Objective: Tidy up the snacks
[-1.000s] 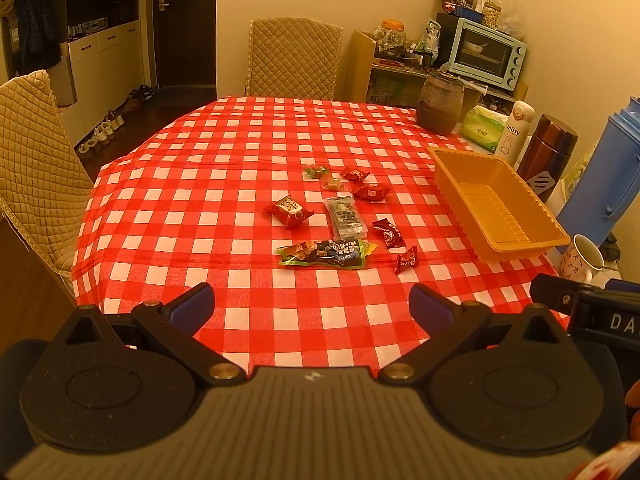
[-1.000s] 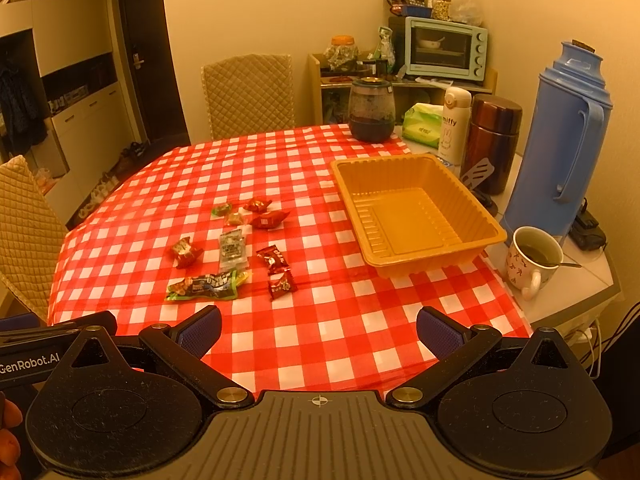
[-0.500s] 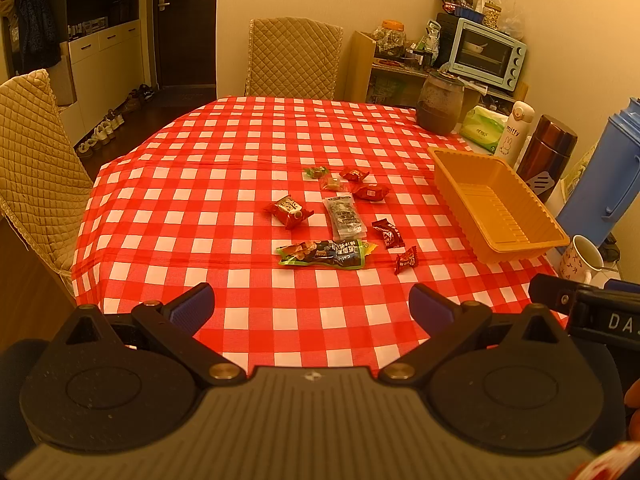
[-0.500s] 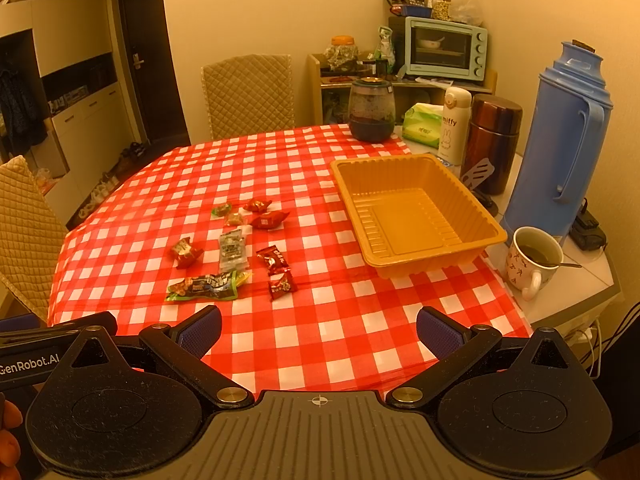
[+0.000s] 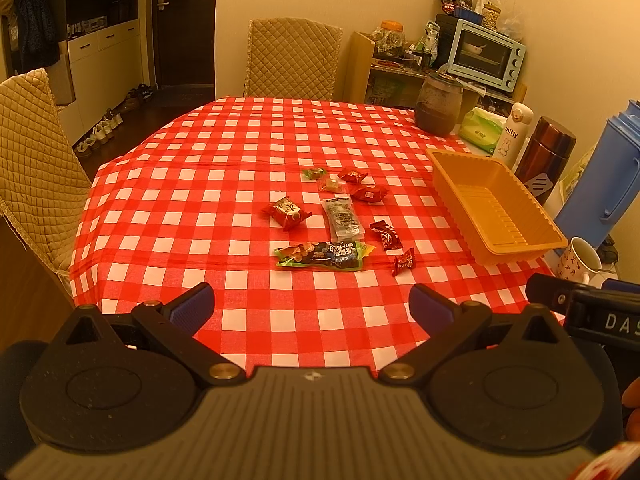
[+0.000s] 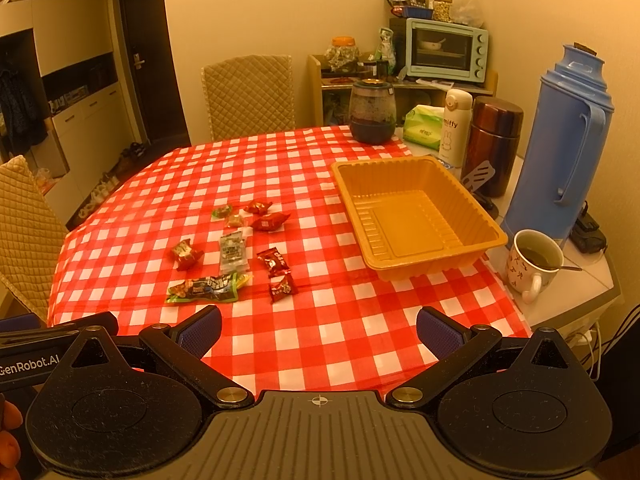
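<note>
nothing has moved since earlier: left gripper [image 5: 311, 307] and right gripper [image 6: 319, 330] hover spread and empty short of the wrapped snacks [image 6: 224, 258] scattered beside the bare orange tray [image 6: 416, 220]. best start with the nearest candy [image 6: 282, 288], pinching across its wrapper.

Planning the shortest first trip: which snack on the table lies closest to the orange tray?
The small dark red candy at the right edge of the scattered snacks. No wrapper lies between it and the orange tray; the other candy sits nearer the claws.
</note>
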Demonstrator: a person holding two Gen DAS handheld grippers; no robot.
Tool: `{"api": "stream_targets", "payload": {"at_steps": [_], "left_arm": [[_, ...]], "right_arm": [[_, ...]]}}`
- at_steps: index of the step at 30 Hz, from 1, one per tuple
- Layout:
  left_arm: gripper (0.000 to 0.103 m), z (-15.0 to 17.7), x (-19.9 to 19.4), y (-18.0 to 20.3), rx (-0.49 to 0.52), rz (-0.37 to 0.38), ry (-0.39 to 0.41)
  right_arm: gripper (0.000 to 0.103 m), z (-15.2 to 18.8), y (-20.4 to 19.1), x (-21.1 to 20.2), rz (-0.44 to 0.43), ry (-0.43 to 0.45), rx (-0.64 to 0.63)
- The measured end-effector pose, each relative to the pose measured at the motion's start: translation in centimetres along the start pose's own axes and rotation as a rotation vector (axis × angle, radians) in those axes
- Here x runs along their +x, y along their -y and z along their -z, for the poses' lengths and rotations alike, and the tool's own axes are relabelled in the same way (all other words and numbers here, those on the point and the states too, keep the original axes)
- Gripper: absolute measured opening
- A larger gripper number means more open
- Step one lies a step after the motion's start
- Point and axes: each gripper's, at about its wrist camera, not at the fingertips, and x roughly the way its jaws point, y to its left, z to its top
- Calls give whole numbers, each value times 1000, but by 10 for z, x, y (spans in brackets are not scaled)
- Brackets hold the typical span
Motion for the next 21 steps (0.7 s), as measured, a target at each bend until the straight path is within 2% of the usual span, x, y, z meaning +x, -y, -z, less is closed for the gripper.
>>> {"api": "stream_targets", "payload": {"at_steps": [21], "left_arm": [[103, 0, 0, 1, 0, 0, 0]], "right_arm": [[103, -2, 0, 2, 2, 1, 1]]}}
